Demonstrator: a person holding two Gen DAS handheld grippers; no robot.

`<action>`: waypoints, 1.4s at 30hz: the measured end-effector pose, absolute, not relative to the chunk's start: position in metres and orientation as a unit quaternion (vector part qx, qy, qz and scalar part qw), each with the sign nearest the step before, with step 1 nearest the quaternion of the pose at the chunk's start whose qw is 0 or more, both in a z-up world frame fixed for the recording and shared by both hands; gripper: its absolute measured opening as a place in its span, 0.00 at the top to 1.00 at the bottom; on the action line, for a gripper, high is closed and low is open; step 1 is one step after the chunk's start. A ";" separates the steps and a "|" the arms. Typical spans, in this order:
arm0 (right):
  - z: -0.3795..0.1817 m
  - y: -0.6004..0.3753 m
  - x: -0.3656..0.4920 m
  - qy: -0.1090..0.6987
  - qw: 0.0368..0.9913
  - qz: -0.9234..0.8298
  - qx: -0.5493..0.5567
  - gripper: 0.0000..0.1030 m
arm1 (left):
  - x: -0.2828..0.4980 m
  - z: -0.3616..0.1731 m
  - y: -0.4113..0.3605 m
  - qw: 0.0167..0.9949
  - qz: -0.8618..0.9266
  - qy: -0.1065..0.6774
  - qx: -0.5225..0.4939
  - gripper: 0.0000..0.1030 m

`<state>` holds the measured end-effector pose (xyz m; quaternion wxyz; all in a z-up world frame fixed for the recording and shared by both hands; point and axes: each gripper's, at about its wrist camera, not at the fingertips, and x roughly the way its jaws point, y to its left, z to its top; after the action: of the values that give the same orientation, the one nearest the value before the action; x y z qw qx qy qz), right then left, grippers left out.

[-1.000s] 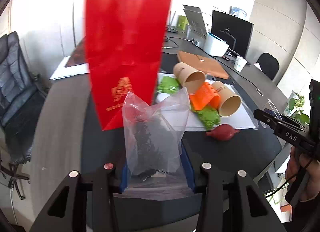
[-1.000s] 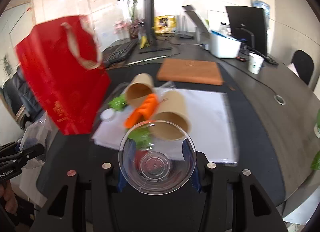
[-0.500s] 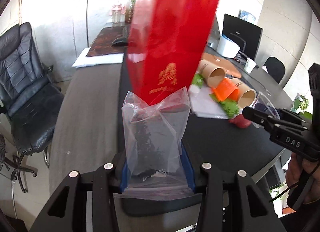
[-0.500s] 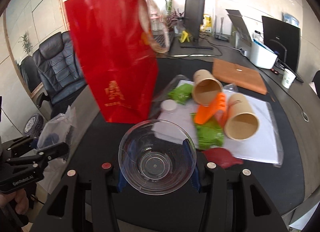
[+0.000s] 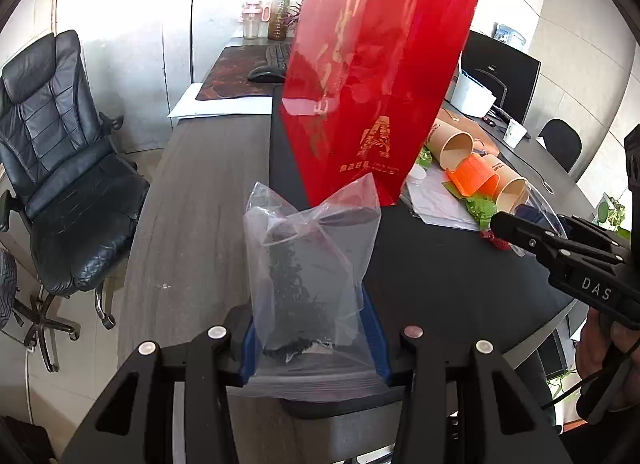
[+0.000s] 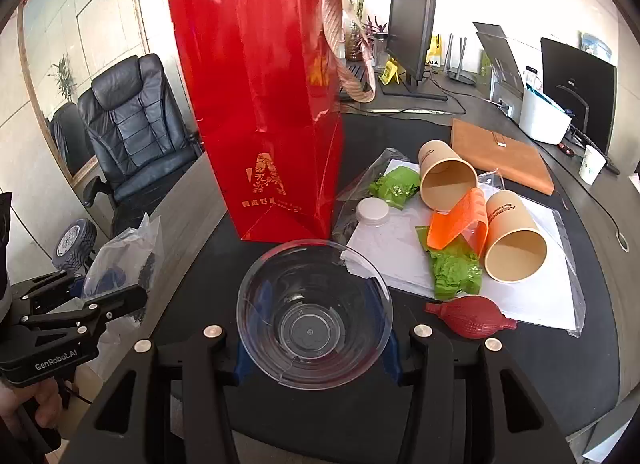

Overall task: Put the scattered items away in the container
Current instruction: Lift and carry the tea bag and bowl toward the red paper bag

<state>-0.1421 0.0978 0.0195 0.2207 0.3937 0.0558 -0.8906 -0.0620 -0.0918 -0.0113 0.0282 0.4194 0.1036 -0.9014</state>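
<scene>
The left gripper (image 5: 316,340) clamps a clear plastic bag (image 5: 312,272) of dark leaves; the right gripper (image 6: 316,340) clamps a clear bowl (image 6: 314,310). Both hover near the red gift bag (image 6: 264,112) standing on the surface (image 6: 520,376). A nudge could topple that tall, upright bag. The plastic bag's long axis runs upright, its zip edge lowest.

The red bag (image 5: 380,76) runs off the top edge in the left wrist view, so its mouth is out of sight; it hides the table's (image 5: 192,224) far middle. Behind the clear bowl (image 6: 314,308), both blue pads of the right gripper (image 6: 316,348) show only as slivers. The plastic bag (image 5: 312,276) covers the left gripper's (image 5: 314,348) pads. Gold print on the red bag is too small to read.
</scene>
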 end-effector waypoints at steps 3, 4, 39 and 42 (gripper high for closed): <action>0.020 0.103 -0.143 0.051 0.221 -0.891 0.393 0.48 | -0.064 -0.011 -0.087 0.027 -0.901 0.099 0.420 0.53; 0.020 0.104 -0.143 0.051 0.222 -0.891 0.393 0.48 | -0.065 -0.010 -0.085 0.028 -0.901 0.096 0.421 0.53; 0.126 0.112 -0.169 0.036 0.287 -0.912 0.290 0.48 | -0.100 0.131 -0.119 0.009 -0.948 0.067 0.312 0.53; 0.145 0.108 -0.178 0.038 0.297 -0.915 0.271 0.48 | -0.109 0.157 -0.124 0.003 -0.956 0.062 0.287 0.53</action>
<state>-0.1776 0.1084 0.1449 0.2968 0.2711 0.0385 -0.9149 -0.1087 -0.1243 0.1567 0.0030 0.2875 0.0618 -0.9558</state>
